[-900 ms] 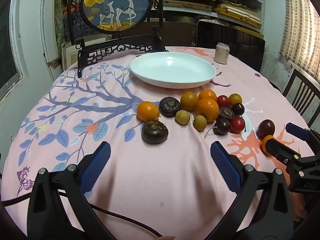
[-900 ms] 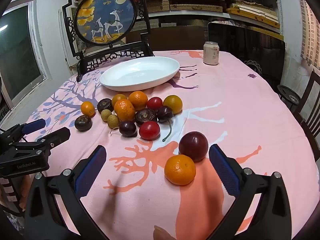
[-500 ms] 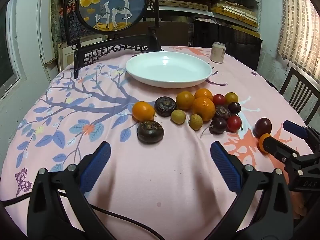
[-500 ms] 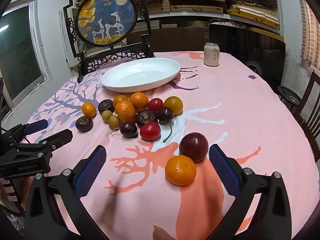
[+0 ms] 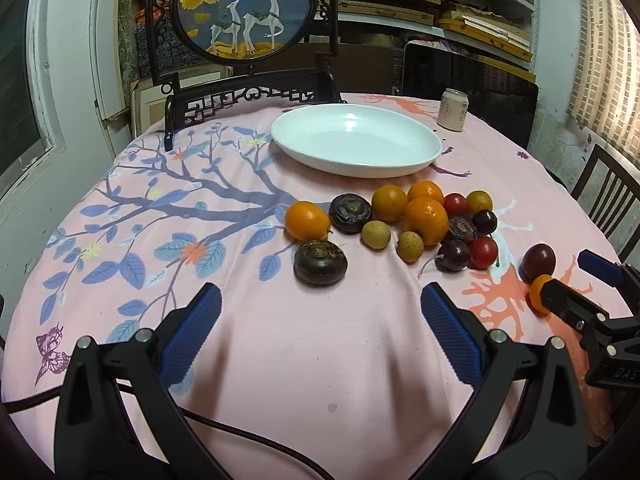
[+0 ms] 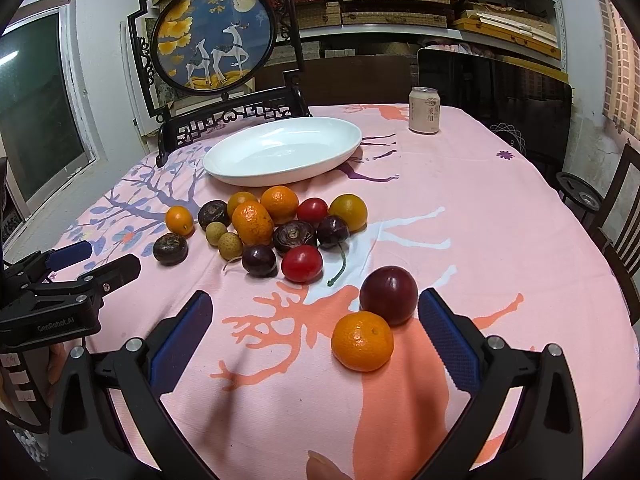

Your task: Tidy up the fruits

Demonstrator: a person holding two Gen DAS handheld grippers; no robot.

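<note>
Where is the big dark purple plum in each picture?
Left wrist view: the plum sits far right, just behind the mandarin.
Right wrist view: the plum is low, right of centre, beside the right gripper.
Shared landmark: the white plate.

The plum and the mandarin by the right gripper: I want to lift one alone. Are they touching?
Touching. The right wrist view shows the plum pressed against the mandarin's upper edge, no cloth between them.

Left wrist view low behind its open left claw, facing the shallow white oval plate, right wrist view likewise behind the right claw, both sharing plate and fruit cluster, each glimpsing the other claw.
</note>
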